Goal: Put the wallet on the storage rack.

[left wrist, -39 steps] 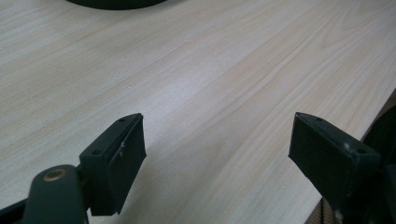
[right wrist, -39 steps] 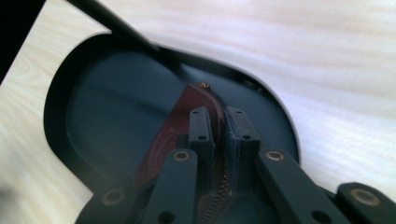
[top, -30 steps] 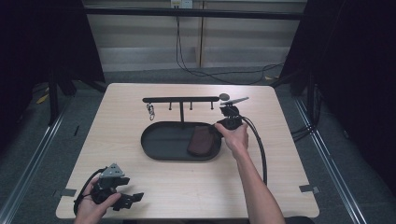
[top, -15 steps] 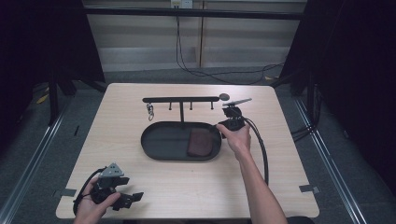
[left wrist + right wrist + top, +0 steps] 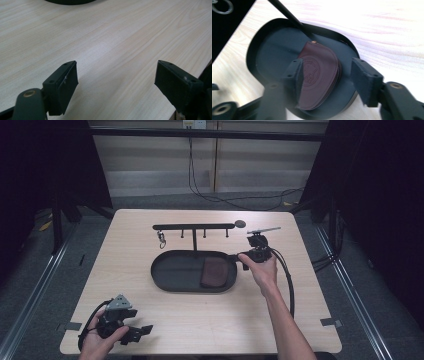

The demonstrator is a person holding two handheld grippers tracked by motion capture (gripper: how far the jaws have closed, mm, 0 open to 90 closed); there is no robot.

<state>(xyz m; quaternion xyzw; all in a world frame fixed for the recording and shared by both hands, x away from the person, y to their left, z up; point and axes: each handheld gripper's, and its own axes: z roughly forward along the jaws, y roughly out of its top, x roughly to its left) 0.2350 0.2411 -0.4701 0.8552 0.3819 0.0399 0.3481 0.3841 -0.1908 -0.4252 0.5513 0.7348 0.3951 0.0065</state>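
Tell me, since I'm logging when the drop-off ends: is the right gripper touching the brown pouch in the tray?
Apart. In the right gripper view the right gripper has just been opening, and the brown pouch lies in the tray beyond the pads, clear of both.

1 table is seen, and 1 dark oval tray is counted on it. 1 brown zip pouch is found in the tray. 1 black hook rack is counted, with 1 key ring hung on it. 2 grippers are counted: left gripper, right gripper.
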